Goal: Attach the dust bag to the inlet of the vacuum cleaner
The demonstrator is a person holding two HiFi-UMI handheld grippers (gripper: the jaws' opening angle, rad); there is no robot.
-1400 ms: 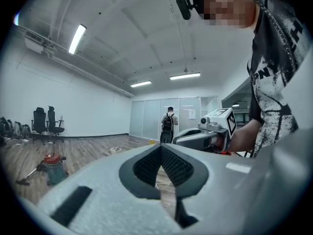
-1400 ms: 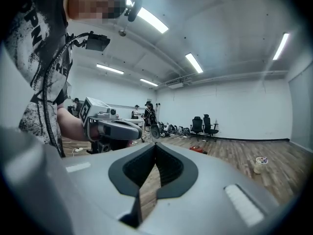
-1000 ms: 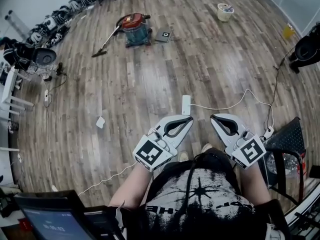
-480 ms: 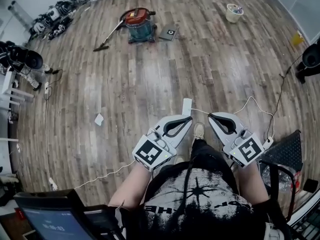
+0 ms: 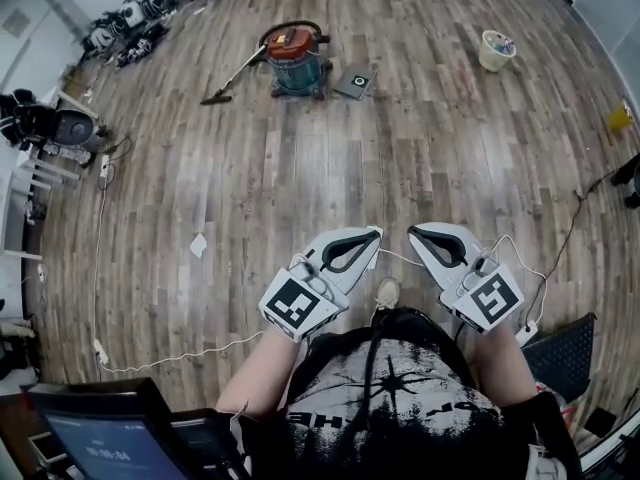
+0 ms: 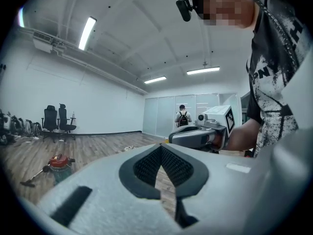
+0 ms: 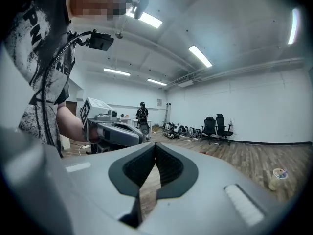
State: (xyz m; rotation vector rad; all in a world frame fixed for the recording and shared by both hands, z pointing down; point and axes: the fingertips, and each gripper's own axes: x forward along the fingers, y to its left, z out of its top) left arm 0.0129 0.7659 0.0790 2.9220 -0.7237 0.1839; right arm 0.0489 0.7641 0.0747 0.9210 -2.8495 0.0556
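The vacuum cleaner (image 5: 297, 60), a teal drum with a red lid, stands far ahead on the wood floor, and its wand (image 5: 232, 80) lies out to its left. A flat dark square with a pale round centre (image 5: 355, 83), which may be the dust bag, lies just right of it. My left gripper (image 5: 375, 236) and right gripper (image 5: 415, 234) are held side by side in front of my chest, both shut and empty. The left gripper view shows its shut jaws (image 6: 160, 148), the vacuum cleaner (image 6: 59, 164) far left and the right gripper (image 6: 200, 133). The right gripper view shows its shut jaws (image 7: 155, 146).
A pale bucket (image 5: 497, 50) stands far right and a scrap of paper (image 5: 198, 244) lies on the floor at left. White cables (image 5: 160, 360) run across the floor near my feet. Equipment lines the far left wall (image 5: 150, 13). A laptop (image 5: 100, 438) sits at bottom left. A person (image 6: 183, 116) stands far off.
The whole view has advanced across the floor: the vacuum cleaner sits lower and nearer, and the white power strip has slid under the grippers. Both grippers stay shut and side by side.
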